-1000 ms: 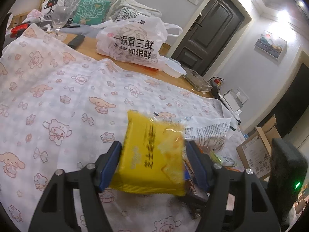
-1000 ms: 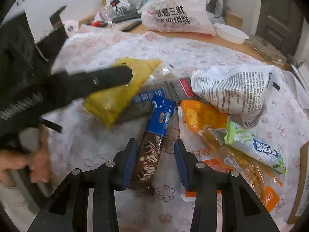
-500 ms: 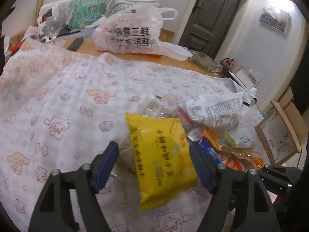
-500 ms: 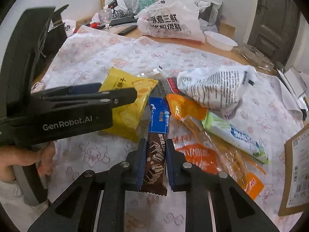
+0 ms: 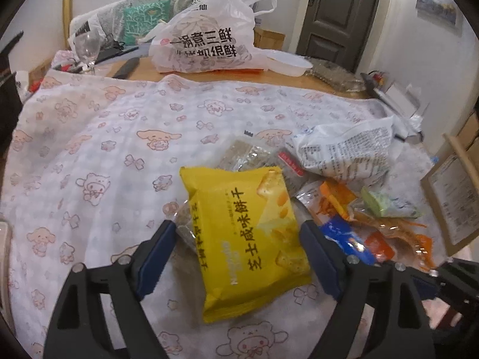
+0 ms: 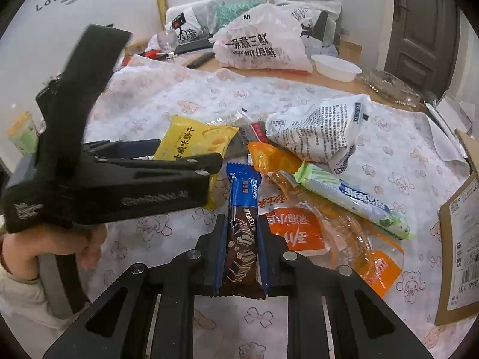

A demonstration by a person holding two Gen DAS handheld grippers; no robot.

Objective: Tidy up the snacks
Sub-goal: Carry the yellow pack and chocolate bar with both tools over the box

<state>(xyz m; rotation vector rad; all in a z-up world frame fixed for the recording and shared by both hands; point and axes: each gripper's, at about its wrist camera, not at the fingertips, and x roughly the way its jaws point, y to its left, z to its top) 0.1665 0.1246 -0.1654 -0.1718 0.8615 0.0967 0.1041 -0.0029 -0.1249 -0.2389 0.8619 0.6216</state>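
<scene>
**Pink-print cloth, snack pile, one bar clamped**

Cotton-looking white cloth (image 5: 125,137) printed with pink cartoon animals and bows covers the near part of a wooden table (image 5: 143,70). On the bare wood at the far edge sit a white plastic shopping bag (image 5: 206,48) with black characters, a white bowl (image 5: 289,62), a dark remote (image 5: 127,67) and an upturned-looking wine glass (image 5: 86,46). Cushions line the far wall, and a dark grey door (image 5: 335,15) stands at the far right. A cardboard box (image 6: 461,239) leans in at the right edge.

Snacks lie heaped on the right half of the cloth. A yellow cracker packet (image 5: 248,236) with black characters and a cheese picture lies flat between the wide-spread fingers of the left gripper (image 5: 236,248); neither blue pad touches it. Under its far edge sits a clear packet of greyish squares (image 5: 245,155). Farther right are a crumpled white bag (image 6: 317,131) covered in small print, orange packets (image 6: 296,233) and a green-and-white tube-shaped pack (image 6: 350,194).

The right gripper (image 6: 241,236) has its blue pads pressed against both long sides of a chocolate bar (image 6: 242,221), blue at the far end and brown at the near end, which lies lengthways just right of the yellow packet.
</scene>
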